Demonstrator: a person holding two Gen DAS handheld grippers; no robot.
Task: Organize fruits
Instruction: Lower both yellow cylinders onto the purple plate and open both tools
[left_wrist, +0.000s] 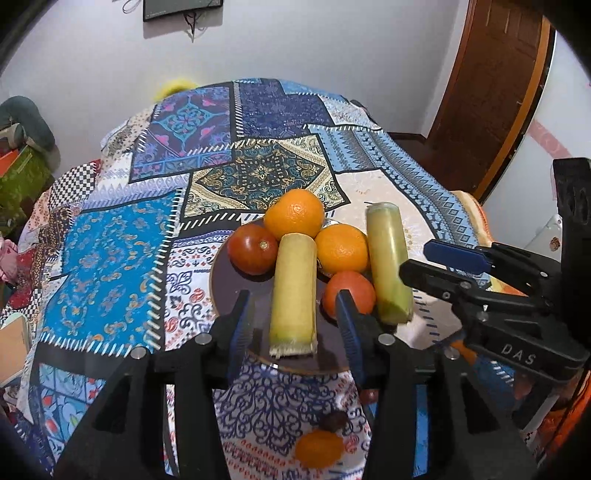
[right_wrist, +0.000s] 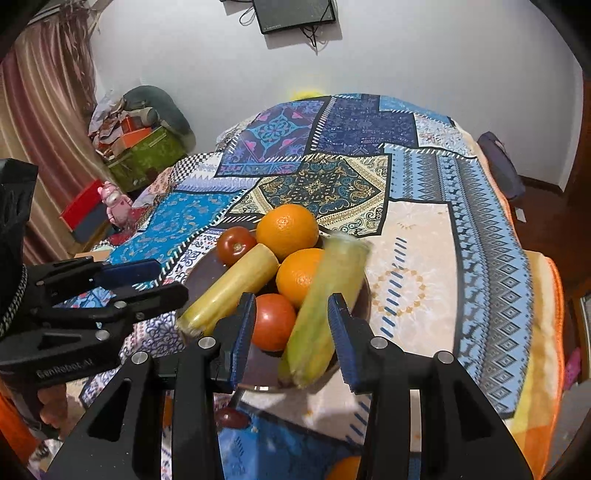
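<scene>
A dark round plate (left_wrist: 229, 291) (right_wrist: 207, 267) holds two oranges (left_wrist: 294, 213) (right_wrist: 287, 230), two tomatoes (left_wrist: 252, 248) (right_wrist: 236, 244) and two yellow-green cut stalks. One stalk (left_wrist: 293, 295) (right_wrist: 229, 291) lies between my open left gripper's (left_wrist: 293, 317) pads without touching. The other stalk (left_wrist: 388, 262) (right_wrist: 325, 306) leans on the plate's right rim, blurred, between my open right gripper's (right_wrist: 291, 332) pads. The right gripper also shows in the left wrist view (left_wrist: 439, 264), and the left gripper in the right wrist view (right_wrist: 147, 280).
A patterned patchwork cloth (left_wrist: 110, 258) (right_wrist: 461, 258) covers the table. A small orange (left_wrist: 317, 448) and a dark small fruit (left_wrist: 334, 421) (right_wrist: 231, 417) lie on the cloth near me. Boxes and clutter (right_wrist: 136, 147) stand on the floor at left.
</scene>
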